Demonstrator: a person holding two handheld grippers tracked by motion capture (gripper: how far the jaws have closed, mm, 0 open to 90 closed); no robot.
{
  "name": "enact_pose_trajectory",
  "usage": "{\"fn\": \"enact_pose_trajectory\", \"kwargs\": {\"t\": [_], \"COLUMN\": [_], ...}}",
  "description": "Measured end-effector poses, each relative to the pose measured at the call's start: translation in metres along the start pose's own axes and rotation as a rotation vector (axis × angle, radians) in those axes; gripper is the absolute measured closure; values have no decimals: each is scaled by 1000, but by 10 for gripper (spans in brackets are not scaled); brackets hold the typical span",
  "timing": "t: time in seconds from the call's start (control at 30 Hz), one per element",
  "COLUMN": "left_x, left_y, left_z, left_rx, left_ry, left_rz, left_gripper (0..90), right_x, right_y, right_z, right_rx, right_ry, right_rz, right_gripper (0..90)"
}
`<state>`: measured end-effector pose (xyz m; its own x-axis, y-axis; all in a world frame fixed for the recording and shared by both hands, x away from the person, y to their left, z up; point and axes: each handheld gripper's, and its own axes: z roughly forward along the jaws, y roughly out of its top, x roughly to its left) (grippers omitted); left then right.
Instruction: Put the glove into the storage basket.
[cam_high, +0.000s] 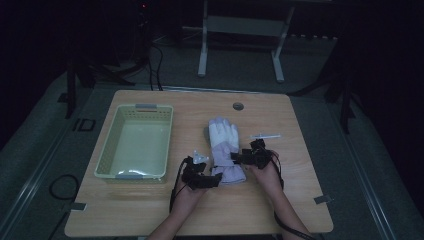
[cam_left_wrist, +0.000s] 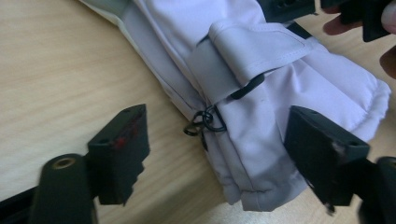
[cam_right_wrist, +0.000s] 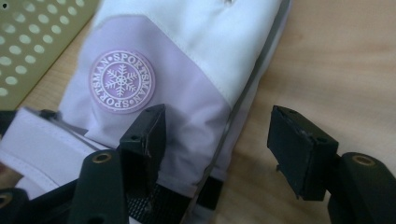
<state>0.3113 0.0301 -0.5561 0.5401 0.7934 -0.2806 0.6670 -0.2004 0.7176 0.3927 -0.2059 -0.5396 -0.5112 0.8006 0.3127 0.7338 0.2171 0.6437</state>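
Note:
A white and lilac ski glove (cam_high: 223, 147) lies flat in the middle of the table, fingers pointing away, cuff toward me. My left gripper (cam_high: 214, 179) is at the cuff's left corner, open. In the left gripper view its jaws (cam_left_wrist: 219, 154) stand wide on either side of the cuff (cam_left_wrist: 261, 140), near a small black clip (cam_left_wrist: 205, 121) and the wrist strap (cam_left_wrist: 252, 49). My right gripper (cam_high: 239, 158) is at the glove's right side, open. In its own view, this gripper (cam_right_wrist: 222, 144) has one jaw over the lilac fabric below a round snowflake badge (cam_right_wrist: 121, 81), the other over bare wood.
A pale green perforated basket (cam_high: 107, 150) stands left of the glove, with a corner of the basket (cam_right_wrist: 28, 42) close to the glove. A thin white stick-like thing (cam_high: 265, 136) lies right of the glove. A round grommet (cam_high: 238, 106) sits near the table's far edge.

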Motion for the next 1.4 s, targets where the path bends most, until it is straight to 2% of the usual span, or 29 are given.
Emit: {"fn": "enact_pose_trajectory", "kwargs": {"t": [0.07,0.17,0.23,0.53,0.63,0.67,0.73,0.77,0.83,0.9,1.13,1.4], "left_x": [4,8,11,17,18,17,14,14,11,11,9,7], "left_y": [0,0,0,2,3,4,6,6,9,10,17,28], "left_z": [3,6,7,11,11,10,9,9,7,7,0,-12], "left_rx": [14,31,44,80,94,95,103,103,117,124,125,134], "left_ry": [-38,-89,-131,-200,-220,-217,-197,-197,-185,-183,-184,-190], "left_rz": [-15,-28,-47,-89,-104,-96,-65,-65,-47,-33,5,50], "left_gripper": [262,336,406,535,607,660,697,709,722,734,748,749], "right_x": [-2,-8,-10,-10,-6,-4,4,4,15,18,23,32], "right_y": [-1,-2,-2,-2,-1,0,1,1,2,2,5,11], "right_z": [2,5,6,10,9,8,6,6,3,2,-5,-10], "right_rx": [27,67,72,79,84,85,82,82,80,79,55,55], "right_ry": [20,89,124,167,142,122,66,66,-2,-24,-36,-46], "right_rz": [42,105,101,133,91,74,18,18,-34,-52,-57,-81], "right_gripper": [381,415,481,563,614,649,714,714,760,776,789,791]}}
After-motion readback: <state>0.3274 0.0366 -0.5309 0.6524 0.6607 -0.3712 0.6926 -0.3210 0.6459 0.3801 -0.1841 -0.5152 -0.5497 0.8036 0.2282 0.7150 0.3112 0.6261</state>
